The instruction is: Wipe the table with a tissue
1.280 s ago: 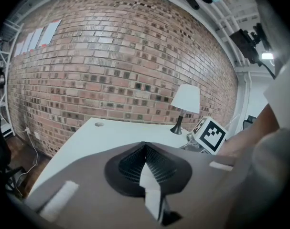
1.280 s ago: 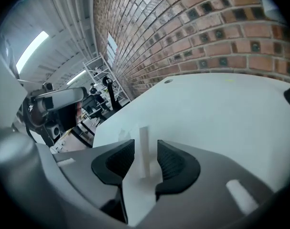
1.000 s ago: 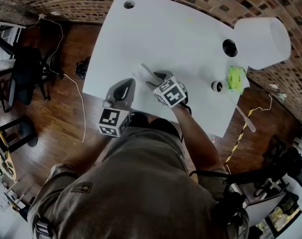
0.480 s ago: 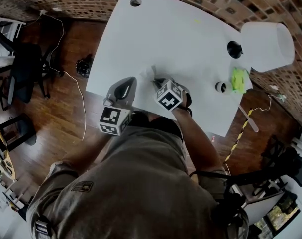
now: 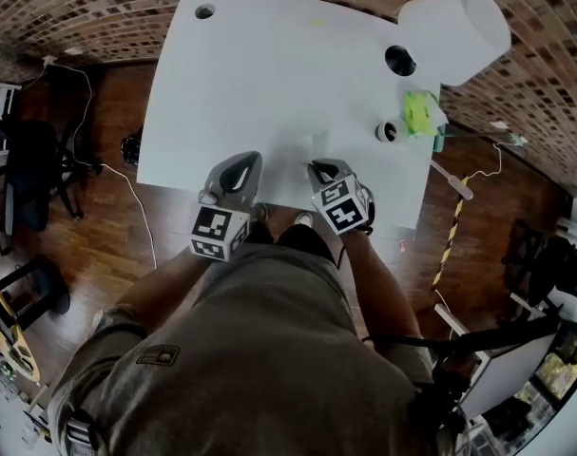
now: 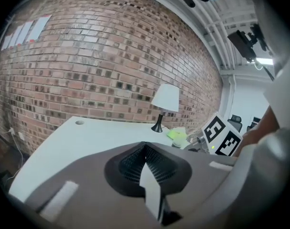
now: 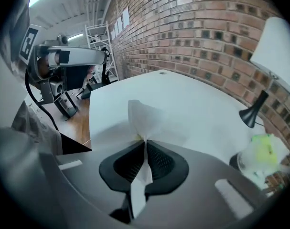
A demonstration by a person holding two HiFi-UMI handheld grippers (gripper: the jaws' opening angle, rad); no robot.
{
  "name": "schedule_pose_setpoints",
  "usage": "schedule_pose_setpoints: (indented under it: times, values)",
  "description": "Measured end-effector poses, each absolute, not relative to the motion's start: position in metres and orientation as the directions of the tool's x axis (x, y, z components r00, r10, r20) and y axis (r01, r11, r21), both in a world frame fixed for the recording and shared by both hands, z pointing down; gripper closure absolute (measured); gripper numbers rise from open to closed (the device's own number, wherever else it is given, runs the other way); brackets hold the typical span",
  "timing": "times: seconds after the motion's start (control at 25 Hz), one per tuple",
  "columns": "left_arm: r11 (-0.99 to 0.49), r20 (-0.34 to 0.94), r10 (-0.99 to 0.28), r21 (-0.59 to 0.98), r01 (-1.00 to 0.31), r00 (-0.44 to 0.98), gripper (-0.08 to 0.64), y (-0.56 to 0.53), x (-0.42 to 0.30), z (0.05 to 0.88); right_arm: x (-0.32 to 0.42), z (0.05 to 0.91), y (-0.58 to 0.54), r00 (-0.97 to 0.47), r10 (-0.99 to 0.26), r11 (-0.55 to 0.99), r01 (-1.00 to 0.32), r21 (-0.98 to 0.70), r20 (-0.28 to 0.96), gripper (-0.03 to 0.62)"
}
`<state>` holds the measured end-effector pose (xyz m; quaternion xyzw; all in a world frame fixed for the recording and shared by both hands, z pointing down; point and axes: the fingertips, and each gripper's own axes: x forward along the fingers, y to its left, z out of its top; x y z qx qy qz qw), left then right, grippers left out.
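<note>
A white tissue (image 7: 144,120) stands up crumpled from my right gripper (image 7: 144,141), which is shut on it. In the head view this gripper (image 5: 317,169) is over the near edge of the white table (image 5: 269,65), and the tissue (image 5: 312,148) is faint against the top. My left gripper (image 5: 243,161) hovers beside it at the same edge. In the left gripper view its jaws meet, so the left gripper (image 6: 145,149) is shut. A white strip shows behind the pads; I cannot tell what it is.
A lamp with a white shade (image 5: 454,27) and a black base (image 5: 399,60) stands at the far right corner. A green object (image 5: 420,112) and a small round thing (image 5: 387,132) sit near it. Dark chairs (image 5: 31,174) stand on the wood floor to the left.
The right gripper was open over the tissue on the table, then shut on it and drew it back to the near edge. The left gripper stayed at the edge.
</note>
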<state>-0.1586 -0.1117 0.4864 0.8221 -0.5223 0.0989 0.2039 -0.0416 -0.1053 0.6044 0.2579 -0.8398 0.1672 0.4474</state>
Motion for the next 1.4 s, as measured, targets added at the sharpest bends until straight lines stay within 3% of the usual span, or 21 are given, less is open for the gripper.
schedule_pose_setpoints:
  times: [0.32, 0.88, 0.96, 1.12, 1.4]
  values:
    - [-0.383, 0.350, -0.832, 0.198, -0.902, 0.430, 0.558, -0.078, -0.088, 0.475, 0.059, 0.609, -0.081, -0.423, -0.357, 0.733, -0.680, -0.031, 0.833, 0.568]
    - [-0.325, 0.386, -0.850, 0.148, -0.934, 0.358, 0.560, -0.025, -0.049, 0.471, 0.114, 0.644, -0.055, -0.391, -0.320, 0.734, -0.679, -0.036, 0.863, 0.561]
    - [-0.328, 0.385, -0.850, 0.151, -0.933, 0.361, 0.560, -0.025, -0.048, 0.471, 0.115, 0.644, -0.056, -0.389, -0.327, 0.732, -0.681, -0.029, 0.861, 0.536]
    - [-0.317, 0.384, -0.851, 0.167, -0.934, 0.358, 0.559, -0.023, -0.052, 0.473, 0.114, 0.640, -0.057, -0.399, -0.350, 0.722, -0.691, -0.027, 0.847, 0.422]
    - [-0.343, 0.345, -0.857, 0.169, -0.924, 0.382, 0.558, -0.024, -0.057, 0.463, 0.115, 0.599, -0.062, -0.427, -0.464, 0.686, -0.728, 0.009, 0.776, 0.399]
